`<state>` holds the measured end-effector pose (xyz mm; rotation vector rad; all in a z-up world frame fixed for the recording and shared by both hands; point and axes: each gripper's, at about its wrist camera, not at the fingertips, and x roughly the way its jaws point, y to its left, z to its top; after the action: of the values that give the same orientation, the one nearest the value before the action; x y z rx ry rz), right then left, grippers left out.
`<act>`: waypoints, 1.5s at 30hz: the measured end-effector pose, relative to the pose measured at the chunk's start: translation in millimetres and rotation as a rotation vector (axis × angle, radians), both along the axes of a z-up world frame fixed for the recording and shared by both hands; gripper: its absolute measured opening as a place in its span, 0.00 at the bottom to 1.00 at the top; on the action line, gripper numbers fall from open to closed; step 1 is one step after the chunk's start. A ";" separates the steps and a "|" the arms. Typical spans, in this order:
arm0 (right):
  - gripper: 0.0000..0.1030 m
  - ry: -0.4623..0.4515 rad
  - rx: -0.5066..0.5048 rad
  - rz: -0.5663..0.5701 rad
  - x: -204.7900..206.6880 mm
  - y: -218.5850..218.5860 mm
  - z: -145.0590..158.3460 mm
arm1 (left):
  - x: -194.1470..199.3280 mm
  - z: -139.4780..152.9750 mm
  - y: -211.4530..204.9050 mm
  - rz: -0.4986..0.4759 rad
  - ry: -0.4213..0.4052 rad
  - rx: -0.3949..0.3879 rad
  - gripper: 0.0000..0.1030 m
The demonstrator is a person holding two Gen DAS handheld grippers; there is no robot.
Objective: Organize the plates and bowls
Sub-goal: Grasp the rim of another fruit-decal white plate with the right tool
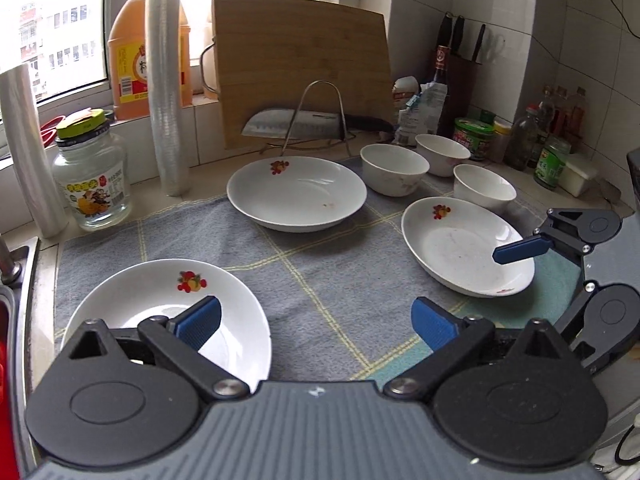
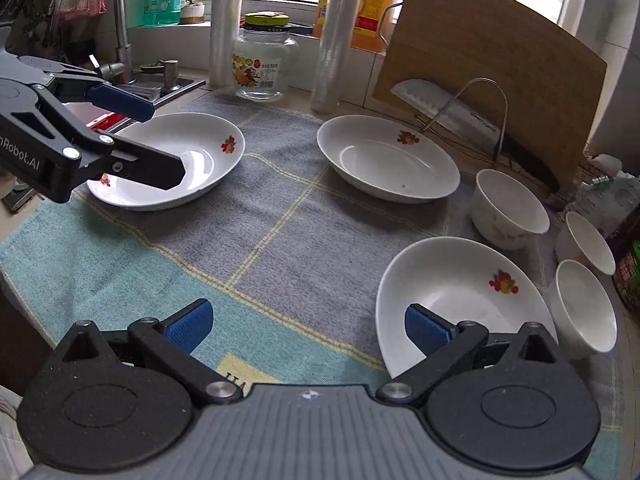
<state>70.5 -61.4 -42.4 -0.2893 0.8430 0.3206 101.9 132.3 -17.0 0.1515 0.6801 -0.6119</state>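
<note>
Three white plates with a fruit print lie on a grey checked cloth [image 1: 320, 276]: one near left [image 1: 160, 300], one at the back middle [image 1: 296, 194], one at the right [image 1: 460, 244]. Three white bowls [image 1: 394, 168] [image 1: 442, 152] [image 1: 484, 188] stand behind the right plate. My left gripper [image 1: 316, 322] is open and empty, its left finger over the near-left plate [image 2: 192, 160]. My right gripper [image 2: 308, 326] is open and empty, its right finger over the right plate [image 2: 452, 292]. The back plate [image 2: 388, 160] and the bowls [image 2: 508, 208] [image 2: 586, 244] [image 2: 584, 304] also show in the right wrist view.
A wooden cutting board [image 1: 300, 64] leans at the back with a cleaver in a wire rack [image 1: 316, 120]. A glass jar [image 1: 90, 176], two plastic-wrap rolls [image 1: 166, 92], oil jugs, a knife block [image 1: 460, 72] and condiment jars [image 1: 552, 160] line the counter. A sink with a faucet [image 2: 116, 20] lies to the left.
</note>
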 end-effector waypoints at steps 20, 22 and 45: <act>1.00 0.062 0.085 -0.097 17.8 -154.9 -3.3 | -4.0 -47.1 -143.7 -0.101 0.114 0.159 0.98; 1.00 0.077 0.105 -0.081 25.0 -165.7 -5.7 | -4.1 -51.0 -152.1 -0.102 0.122 0.178 0.98; 1.00 0.271 0.269 -0.166 83.5 -185.5 -43.7 | 31.7 -75.5 -171.9 -0.305 0.143 0.236 1.00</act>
<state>154.1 -246.9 -86.1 0.0774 1.0702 0.3171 133.6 -39.6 -92.5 0.4398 0.8762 -0.8388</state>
